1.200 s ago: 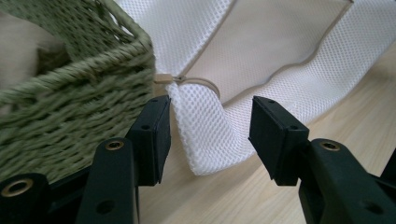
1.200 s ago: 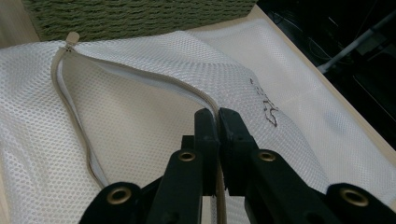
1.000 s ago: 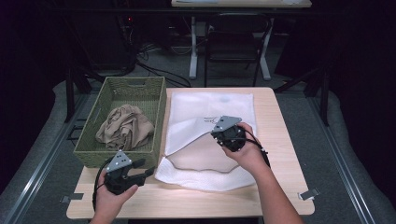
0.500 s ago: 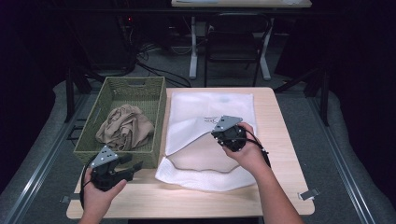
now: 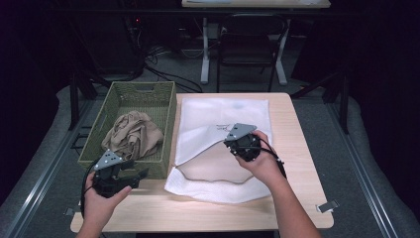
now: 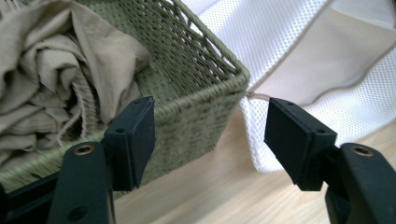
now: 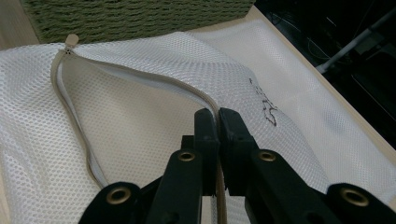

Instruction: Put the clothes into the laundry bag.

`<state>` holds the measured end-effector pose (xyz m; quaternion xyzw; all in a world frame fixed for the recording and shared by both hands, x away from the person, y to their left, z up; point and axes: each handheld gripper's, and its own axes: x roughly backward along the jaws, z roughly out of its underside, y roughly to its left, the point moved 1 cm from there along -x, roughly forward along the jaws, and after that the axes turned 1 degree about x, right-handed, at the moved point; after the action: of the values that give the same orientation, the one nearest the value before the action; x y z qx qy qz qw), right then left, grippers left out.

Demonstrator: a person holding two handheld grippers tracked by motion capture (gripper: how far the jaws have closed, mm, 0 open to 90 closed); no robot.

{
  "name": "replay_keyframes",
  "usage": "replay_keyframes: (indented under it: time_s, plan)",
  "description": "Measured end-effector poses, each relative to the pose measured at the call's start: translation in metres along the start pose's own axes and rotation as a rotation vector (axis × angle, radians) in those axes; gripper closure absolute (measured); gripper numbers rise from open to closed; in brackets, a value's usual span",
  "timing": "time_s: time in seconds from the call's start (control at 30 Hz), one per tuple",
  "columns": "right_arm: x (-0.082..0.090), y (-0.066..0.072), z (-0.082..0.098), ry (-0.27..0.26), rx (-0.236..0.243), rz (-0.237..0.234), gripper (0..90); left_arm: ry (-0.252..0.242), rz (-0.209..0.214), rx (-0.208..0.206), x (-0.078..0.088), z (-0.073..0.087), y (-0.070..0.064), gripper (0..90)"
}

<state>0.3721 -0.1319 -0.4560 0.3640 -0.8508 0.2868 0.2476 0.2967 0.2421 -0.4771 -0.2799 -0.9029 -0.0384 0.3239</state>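
A white mesh bag (image 5: 218, 111) lies on the wooden table, its beige zipper (image 7: 140, 74) undone. My right gripper (image 5: 226, 142) is shut on the zipper edge (image 7: 218, 116) of the upper layer and holds it raised, so the bag's mouth gapes. To the left stands a green woven basket (image 5: 170, 134) with a crumpled beige cloth (image 5: 132, 135) inside. My left gripper (image 5: 141, 173) hovers at the basket's near right corner (image 6: 205, 60). Its jaws have just been opening and are open, with nothing between them (image 6: 210, 126). The beige cloth (image 6: 56, 60) shows beyond the left jaw.
Bare wood (image 5: 198, 213) runs along the table's front edge and beside the bag on the right. Past the far edge are a chair (image 5: 247, 44), table legs and cables on the floor. A small clip (image 5: 327, 206) hangs at the near right corner.
My left gripper has shifted left and risen a little toward the basket's near corner, and its jaws stand wider. The right gripper and the bag's raised edge have not moved.
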Motion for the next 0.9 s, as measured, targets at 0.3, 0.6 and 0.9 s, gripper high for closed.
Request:
replay_keyframes:
  time_s: [0.3, 0.6, 0.9]
  plan:
    - [0.002, -0.002, 0.0, -0.008, -0.005, 0.004, 86.3, 0.038, -0.065, -0.003, -0.006, -0.029, 0.022, 31.8]
    - [0.002, -0.002, 0.001, -0.009, -0.006, 0.005, 86.3, 0.081, -0.114, 0.014, -0.015, -0.055, 0.041, 29.6]
    - [0.002, -0.002, 0.001, -0.01, -0.006, 0.005, 86.0, 0.134, -0.184, 0.025, -0.027, -0.076, 0.057, 22.6]
